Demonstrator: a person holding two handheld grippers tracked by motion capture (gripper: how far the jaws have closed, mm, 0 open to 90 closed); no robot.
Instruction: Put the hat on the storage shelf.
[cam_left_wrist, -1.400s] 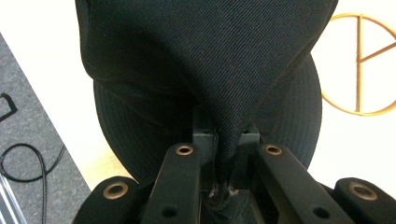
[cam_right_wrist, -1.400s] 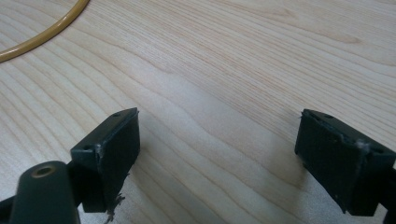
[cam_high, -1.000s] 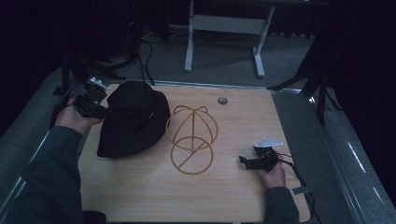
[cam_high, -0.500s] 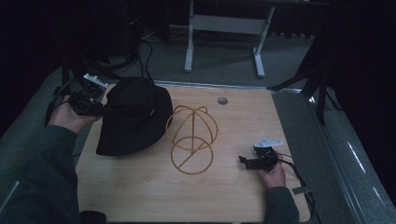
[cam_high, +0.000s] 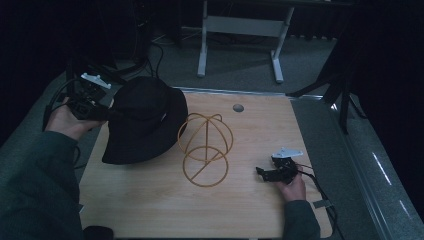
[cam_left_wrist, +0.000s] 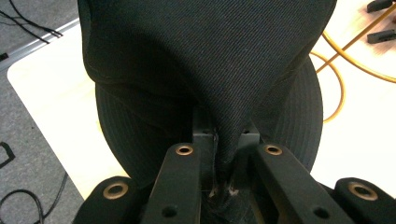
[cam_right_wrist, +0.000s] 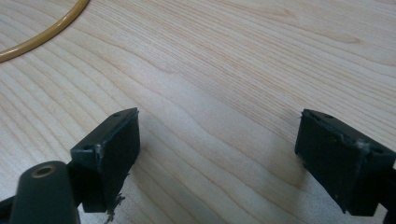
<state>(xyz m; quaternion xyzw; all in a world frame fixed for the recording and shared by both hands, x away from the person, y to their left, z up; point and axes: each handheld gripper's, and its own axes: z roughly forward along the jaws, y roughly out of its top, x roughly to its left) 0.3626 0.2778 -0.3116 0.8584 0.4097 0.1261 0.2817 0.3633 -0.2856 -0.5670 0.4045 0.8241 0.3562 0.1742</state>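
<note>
The black bucket hat (cam_high: 142, 120) sat at the left side of the wooden table (cam_high: 150, 200), brim partly over the edge, right next to a yellow wire hat frame (cam_high: 205, 149) that stood empty, nothing on it. The left gripper (cam_high: 102, 112) had its jaws pinched tight on a fold of the hat's fabric (cam_left_wrist: 224, 140), which you could really only tell from the left gripper view. Over at the near right, the right gripper (cam_high: 265, 172) rested on the table, jaws spread wide with just bare wood between them (cam_right_wrist: 219, 135), a bit of the yellow frame (cam_right_wrist: 46, 32) curving past.
</note>
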